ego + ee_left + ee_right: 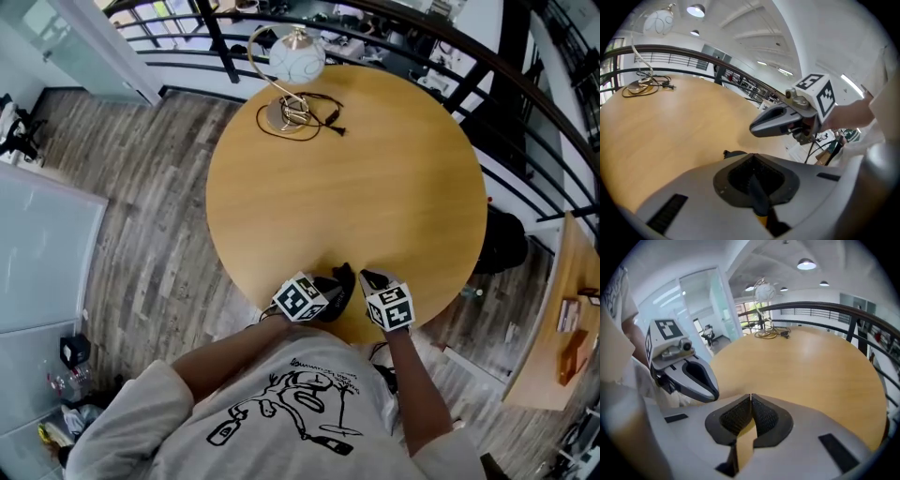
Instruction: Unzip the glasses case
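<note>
The black glasses case (338,293) lies at the near edge of the round wooden table (375,187), mostly hidden under my left gripper (344,273). In the left gripper view the jaws of my left gripper (752,157) are shut, with a dark strip of the case (757,187) pinched between the pads and a black bit of it poking out past the tips. My right gripper (367,277) hovers just to the right, tips close to the left one. Its jaws (751,397) are shut with nothing between them; only table colour shows through the gap.
A white globe lamp (296,58) with its brass base and a coiled black cable (317,116) stands at the table's far side. A dark railing (469,66) curves behind the table. A second wooden surface (562,309) is at the right. Wood floor lies to the left.
</note>
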Motion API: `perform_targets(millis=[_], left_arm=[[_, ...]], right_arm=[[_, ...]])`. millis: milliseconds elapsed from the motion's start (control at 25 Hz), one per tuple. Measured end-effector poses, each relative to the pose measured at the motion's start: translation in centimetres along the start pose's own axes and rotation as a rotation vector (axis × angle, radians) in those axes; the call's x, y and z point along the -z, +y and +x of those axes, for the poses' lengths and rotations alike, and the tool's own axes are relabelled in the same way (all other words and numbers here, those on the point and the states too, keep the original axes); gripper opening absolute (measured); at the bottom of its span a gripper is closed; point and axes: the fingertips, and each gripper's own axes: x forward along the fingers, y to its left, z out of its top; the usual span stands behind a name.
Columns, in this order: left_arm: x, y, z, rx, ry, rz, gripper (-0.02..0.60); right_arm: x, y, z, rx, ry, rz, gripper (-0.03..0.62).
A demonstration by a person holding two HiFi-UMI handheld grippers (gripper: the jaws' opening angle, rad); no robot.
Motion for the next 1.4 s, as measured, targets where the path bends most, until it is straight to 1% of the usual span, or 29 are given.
perform_targets(millis=[80,160,320,440,640,760,880,1040,1400], left_arm=[[-1.2,0.6,-1.4,-0.04,-0.075,-0.048,0.006],[-2.6,0.8,-2.9,-0.069,-0.145,-0.084,0.006],[-5.3,0.0,-5.9,-0.102,-0.249,-0.11,0.006],[-7.2,-1.2,-7.8,-0.114,-0.306,-0.106,0.006],[-9.3,-3.6,-9.8,-0.104,-0.383,-0.098,0.006],[-9.4,-4.0,-10.2,-0.127,-0.397,-0.075,0.006],[-9.0,-4.1,-10.2,-0.142,-0.4,-0.077,0.006],[-8.7,-4.5,-10.0,-0.137,-0.388,-0.079,0.006],[-8.5,-5.2,-10.0,-0.138,-0.383,-0.074,0.006]], right_arm=[[-1.3,0.9,-1.4,-0.008,-0.074,0.081,0.026],[-2.7,1.6,-2.9,-0.005,-0.14,0.138,0.026],[-5.0,3.0,-5.8,0.022,-0.233,0.204,0.026],[-6.3,4.4,-7.6,0.04,-0.284,0.217,0.025],[-8.1,7.1,-9.8,0.045,-0.35,0.203,0.026],[-8.2,7.9,-10.0,0.038,-0.366,0.212,0.026],[-7.9,7.9,-10.3,0.044,-0.378,0.218,0.025],[-7.9,7.9,-10.8,0.061,-0.398,0.211,0.023],[-7.6,8.1,-11.4,0.063,-0.405,0.214,0.023]])
